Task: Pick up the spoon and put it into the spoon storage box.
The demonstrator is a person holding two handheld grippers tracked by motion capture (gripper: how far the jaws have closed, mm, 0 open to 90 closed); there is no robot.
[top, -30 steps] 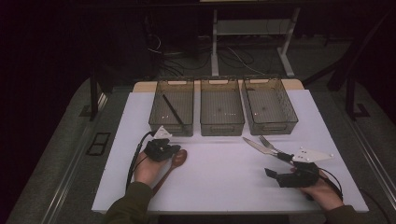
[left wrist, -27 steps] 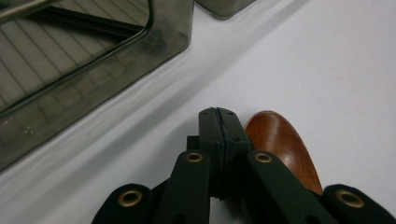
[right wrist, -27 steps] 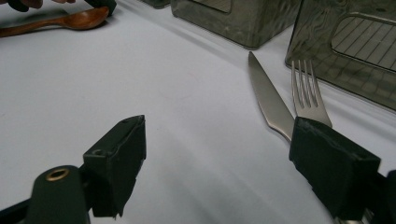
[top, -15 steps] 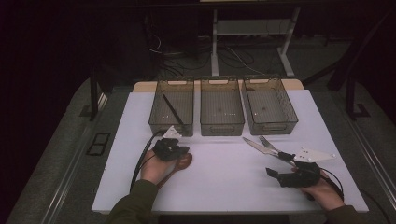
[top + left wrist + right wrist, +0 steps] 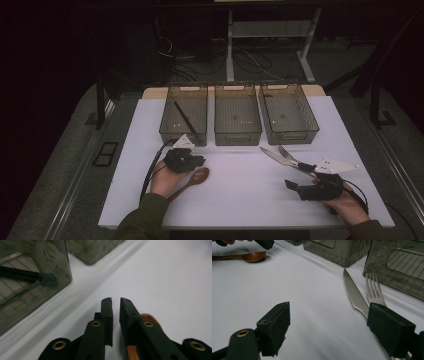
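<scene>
Three clear bins [image 5: 238, 120] stand in a row on a white table [image 5: 240, 200], the left one holding a black stick [image 5: 185, 121].

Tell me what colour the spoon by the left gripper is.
The spoon is reddish brown, like wood; the right gripper view shows it best.

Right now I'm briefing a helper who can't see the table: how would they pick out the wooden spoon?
Start at the white table mat and its row of three clear bins; go to the left bin, which has a black stick in it. On the mat in front of it, beside the left gripper, lies the wooden spoon: brown, while the knife and fork opposite are silver metal.
</scene>
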